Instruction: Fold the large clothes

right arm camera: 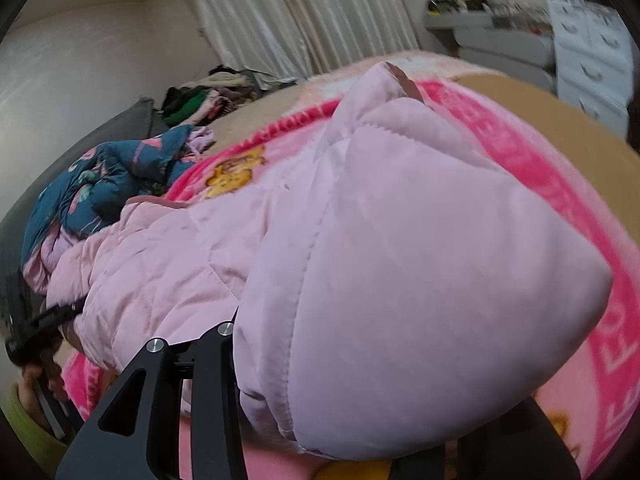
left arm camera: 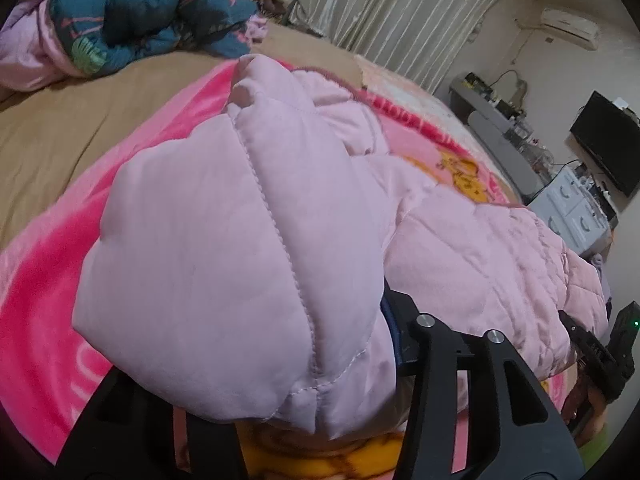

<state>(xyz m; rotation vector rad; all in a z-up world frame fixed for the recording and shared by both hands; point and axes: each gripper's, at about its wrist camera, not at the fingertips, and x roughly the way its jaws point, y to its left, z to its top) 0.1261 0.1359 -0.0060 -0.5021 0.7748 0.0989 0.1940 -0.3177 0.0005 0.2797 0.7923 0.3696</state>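
Observation:
A pale pink quilted jacket lies over a bright pink blanket on the bed. One puffy fold of it bulges over my left gripper, whose jaws stand on either side of the fabric with the blue pad against it; the fingertips are hidden. In the right wrist view the same jacket swells over my right gripper, which closes on another thick fold. The jacket's hem stretches between the two grippers. The right gripper also shows at the far right of the left wrist view, and the left gripper at the far left of the right wrist view.
A blue floral quilt is heaped at the far end of the tan sheet. A pile of clothes lies by the curtain. White drawers and a dark screen stand beside the bed. A hand with a green sleeve holds the left gripper.

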